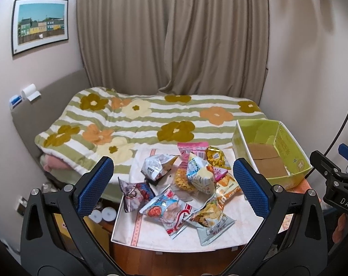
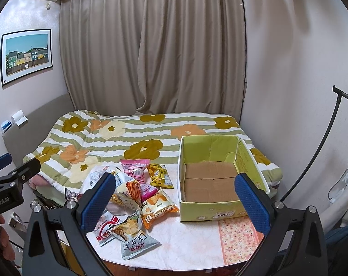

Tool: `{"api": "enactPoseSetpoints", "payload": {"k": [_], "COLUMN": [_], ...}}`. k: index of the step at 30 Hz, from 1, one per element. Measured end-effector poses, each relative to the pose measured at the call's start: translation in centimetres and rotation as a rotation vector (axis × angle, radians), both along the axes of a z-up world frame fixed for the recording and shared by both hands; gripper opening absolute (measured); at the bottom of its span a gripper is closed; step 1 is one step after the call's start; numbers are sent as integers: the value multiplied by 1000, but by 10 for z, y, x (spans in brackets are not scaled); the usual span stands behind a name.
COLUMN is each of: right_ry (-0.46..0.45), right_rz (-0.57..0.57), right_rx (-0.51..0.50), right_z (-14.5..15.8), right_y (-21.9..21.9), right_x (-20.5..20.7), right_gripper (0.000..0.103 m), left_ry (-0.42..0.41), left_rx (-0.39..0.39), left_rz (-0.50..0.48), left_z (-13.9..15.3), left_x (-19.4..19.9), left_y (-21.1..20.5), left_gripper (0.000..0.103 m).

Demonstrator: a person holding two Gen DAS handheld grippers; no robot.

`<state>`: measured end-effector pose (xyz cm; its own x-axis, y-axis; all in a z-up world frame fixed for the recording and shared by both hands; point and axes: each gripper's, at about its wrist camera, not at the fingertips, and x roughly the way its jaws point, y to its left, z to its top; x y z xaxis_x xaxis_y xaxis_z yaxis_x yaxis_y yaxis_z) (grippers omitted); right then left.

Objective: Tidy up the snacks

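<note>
Curtains [image 2: 151, 46] in beige fill the back wall, and below them the bed lies under a striped flower quilt [image 1: 151, 119], spread flat right up to the table. Table [image 2: 197, 241] next, covered in a pale cloth with an orange patterned strip, pushed against the bed's edge. On its right side sits the green cardboard box [image 2: 210, 214], open on top, brown flaps showing on its floor and nothing inside that I can see. Just left of the box, the snack pile [image 1: 183, 184] is heaped loosely, packets overlapping: an orange cracker bag [image 2: 158, 207] nearest the box, a pink packet [image 2: 135, 166] and a gold packet [image 2: 160, 174] at the far side, a grey chips bag [image 2: 132, 239] at the near edge. Left gripper [image 1: 174, 184] hovers over the pile, blue pads spread wide, holding nothing. Right gripper [image 2: 174, 197] hangs between pile and box, fingers equally wide apart, also empty. Smallest of all, a framed picture of coloured houses [image 1: 40, 25] hangs on the left wall.
</note>
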<state>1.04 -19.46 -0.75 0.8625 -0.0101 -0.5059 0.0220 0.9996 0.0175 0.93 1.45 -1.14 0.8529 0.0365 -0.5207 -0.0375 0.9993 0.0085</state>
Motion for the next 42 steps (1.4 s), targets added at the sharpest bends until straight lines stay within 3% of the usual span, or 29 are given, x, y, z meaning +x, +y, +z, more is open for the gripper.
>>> {"api": "enactPoseSetpoints", "payload": {"k": [12,18,23,26,33,37,42], "right_ry": [13,85,161,216,313,358,417], "right_rz": [27,88,193,254,363,391,442], "right_rx": [10,1,-20,-11,33,56,53], "right_z": [2,-7,-37,-62,-108,-129,-154], "right_y": [-3,-4,-1,5,24,39,63], "right_x": [-1,25,60,79,122,147,170], "right_gripper": [103,103,103,103,103,103,103], "left_ry": [33,100,197,291,467,514,585], "left_rx": [-23,-82,-86,-101,-277,-324,-435], "left_rz": [33,109,185,196,226,265,297], "left_z": [-5,-19,-58,-96,-181,-219,-257], "left_x": [2,11,22,32,69,92,114], "left_y": [-1,14,21,21,32,39,52], "left_gripper": [103,103,103,103,103,103,103]}}
